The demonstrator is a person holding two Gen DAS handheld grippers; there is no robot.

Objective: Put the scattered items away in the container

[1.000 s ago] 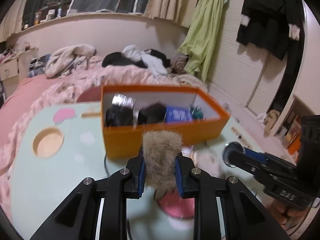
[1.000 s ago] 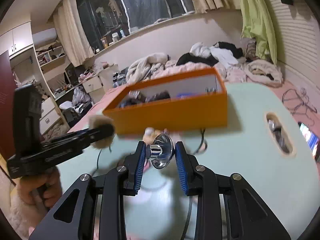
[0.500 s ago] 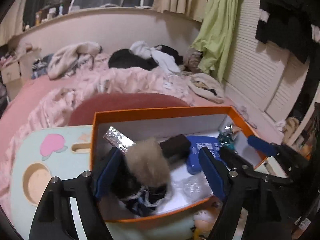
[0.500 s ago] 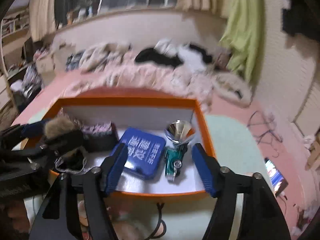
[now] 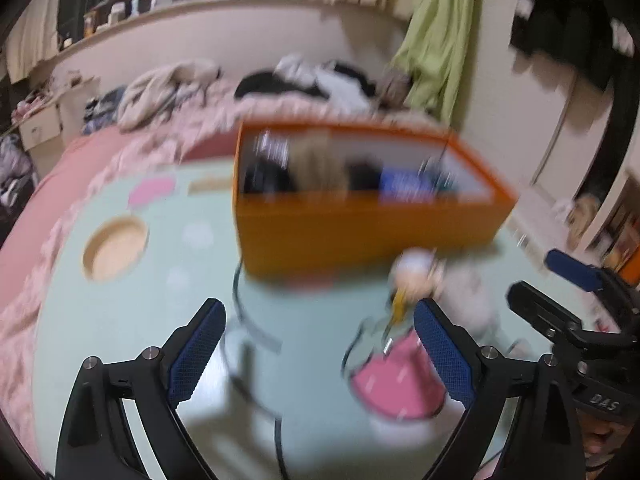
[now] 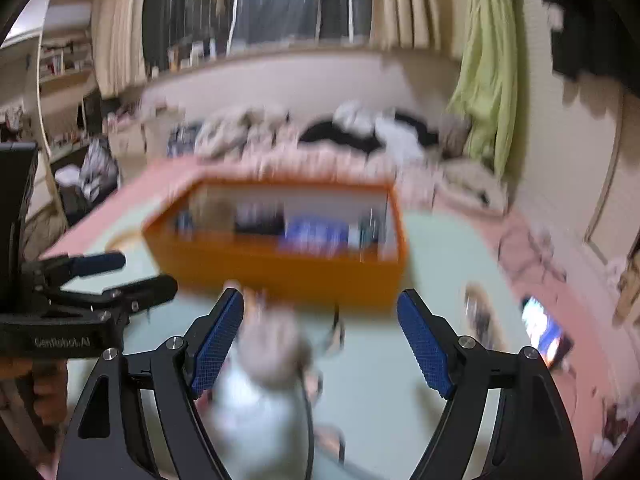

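An orange box [image 5: 360,236] [image 6: 288,272] stands on the pale green table [image 5: 168,320], holding a tan fur ball [image 5: 316,164], dark items and a blue packet [image 5: 404,186]. My left gripper [image 5: 320,344] hangs above the table in front of the box, its jaws opening, nothing between them. Below it lie a pink round item [image 5: 396,380] and a small blurred toy [image 5: 416,268]. My right gripper [image 6: 320,340] is also opening and empty, over a blurred whitish soft item [image 6: 268,392]. Both views are smeared by motion.
A black cable [image 5: 248,320] runs across the table, which has a round recess [image 5: 114,248]. Behind it is a pink bed [image 5: 52,200] strewn with clothes. A green garment [image 5: 436,40] hangs on the right wall. A lit phone [image 6: 546,332] lies off the table's right side.
Both grippers carried their items over the box, opened and dropped the fur ball and the silver funnel inside. They have since pulled back to the near side of the box, jaws wide.
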